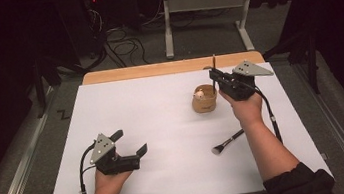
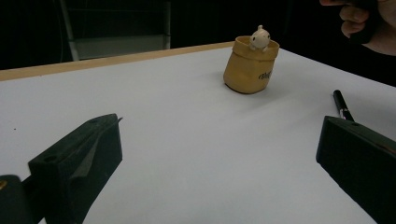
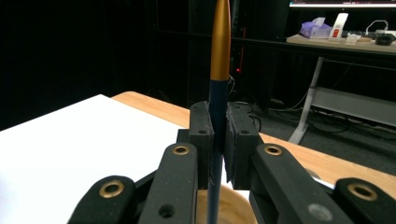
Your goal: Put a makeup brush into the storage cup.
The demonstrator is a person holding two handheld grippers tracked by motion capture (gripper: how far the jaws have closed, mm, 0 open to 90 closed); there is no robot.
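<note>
the white table top (image 1: pixel 164 128) is lying mostly bare: the whole left half and the near middle are offering open passage, and nothing is standing between the left gripper (image 1: pixel 130 142) and the far wooden edge (image 1: pixel 156 69). toward the far right a tan cup (image 1: pixel 204 100) is standing upright with a small pale figure (image 1: pixel 199 93) sitting at its rim, blocking a low sweep there. the right gripper (image 1: pixel 214 75) is hovering just beside and above the cup, clamping a slim upright brush handle (image 1: pixel 214 61), so that corner is getting crowded. a makeup brush (image 1: pixel 227 142) is lying flat near the right forearm, well apart from the cup.
</note>
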